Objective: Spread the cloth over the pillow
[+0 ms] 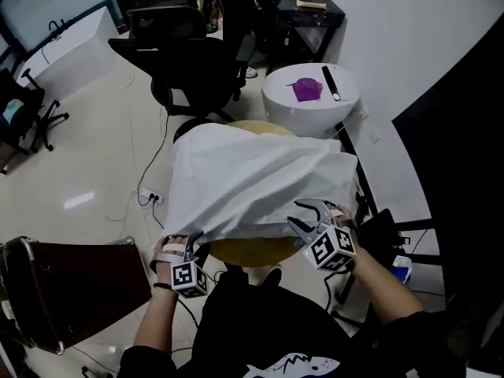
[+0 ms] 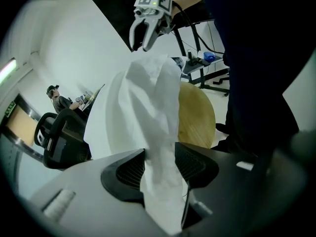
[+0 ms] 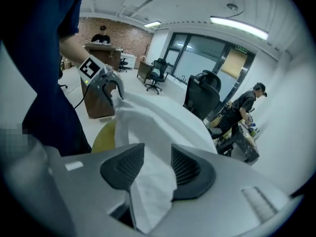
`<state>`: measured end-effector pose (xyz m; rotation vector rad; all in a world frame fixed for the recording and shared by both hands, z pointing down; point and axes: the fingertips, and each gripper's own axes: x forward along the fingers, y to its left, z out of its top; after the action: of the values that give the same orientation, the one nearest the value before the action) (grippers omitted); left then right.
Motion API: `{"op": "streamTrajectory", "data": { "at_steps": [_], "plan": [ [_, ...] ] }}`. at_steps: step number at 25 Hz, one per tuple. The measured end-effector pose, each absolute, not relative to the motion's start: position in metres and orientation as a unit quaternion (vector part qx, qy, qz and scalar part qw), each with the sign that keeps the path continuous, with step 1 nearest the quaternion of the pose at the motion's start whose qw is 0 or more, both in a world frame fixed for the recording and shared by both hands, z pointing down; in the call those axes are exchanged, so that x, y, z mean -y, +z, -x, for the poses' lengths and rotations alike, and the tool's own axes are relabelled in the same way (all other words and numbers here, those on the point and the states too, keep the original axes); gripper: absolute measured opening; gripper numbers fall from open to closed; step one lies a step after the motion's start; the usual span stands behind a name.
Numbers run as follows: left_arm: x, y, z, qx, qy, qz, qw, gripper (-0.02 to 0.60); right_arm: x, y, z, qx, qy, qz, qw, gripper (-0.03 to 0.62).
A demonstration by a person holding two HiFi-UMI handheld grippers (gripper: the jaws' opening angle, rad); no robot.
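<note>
A white cloth lies draped over a bulky shape on a round yellowish table; the pillow itself is hidden beneath it. At the cloth's near left corner my left gripper is shut on a bunched fold, which fills the gap between its pads. My right gripper is shut on the near right corner, with the cloth running down between its pads. Each gripper also shows in the other's view: the right gripper and the left gripper, both at the cloth's edge.
Behind the table stand a white round table with a purple thing and a black office chair. A brown seat sits at my near left. A power strip with cables lies on the floor. A black stand is at the right.
</note>
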<state>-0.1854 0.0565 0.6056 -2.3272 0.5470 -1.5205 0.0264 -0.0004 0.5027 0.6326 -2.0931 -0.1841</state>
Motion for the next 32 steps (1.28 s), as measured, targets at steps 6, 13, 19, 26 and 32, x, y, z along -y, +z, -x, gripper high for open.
{"op": "streamTrajectory", "data": {
  "at_steps": [6,13,19,26,32],
  "plan": [
    [-0.057,0.625,0.189,-0.206,-0.565,0.781,0.169,0.235,-0.041,0.573,-0.061,0.81,-0.09,-0.239,0.528,0.181],
    [-0.055,0.628,0.192,-0.217,-0.582,0.767,0.163,0.242,-0.033,0.604,-0.081,0.772,-0.112,-0.279,0.56,0.109],
    [-0.051,0.632,0.191,-0.208,-0.591,0.764,0.155,0.242,-0.027,0.61,-0.086,0.766,-0.126,-0.289,0.56,0.058],
    [-0.048,0.632,0.193,-0.2,-0.591,0.766,0.154,0.244,-0.041,0.578,-0.09,0.776,-0.136,-0.297,0.54,0.011],
    [-0.052,0.631,0.195,-0.193,-0.596,0.764,0.152,0.242,-0.066,0.534,-0.099,0.787,-0.149,-0.296,0.52,0.011]
  ]
}}
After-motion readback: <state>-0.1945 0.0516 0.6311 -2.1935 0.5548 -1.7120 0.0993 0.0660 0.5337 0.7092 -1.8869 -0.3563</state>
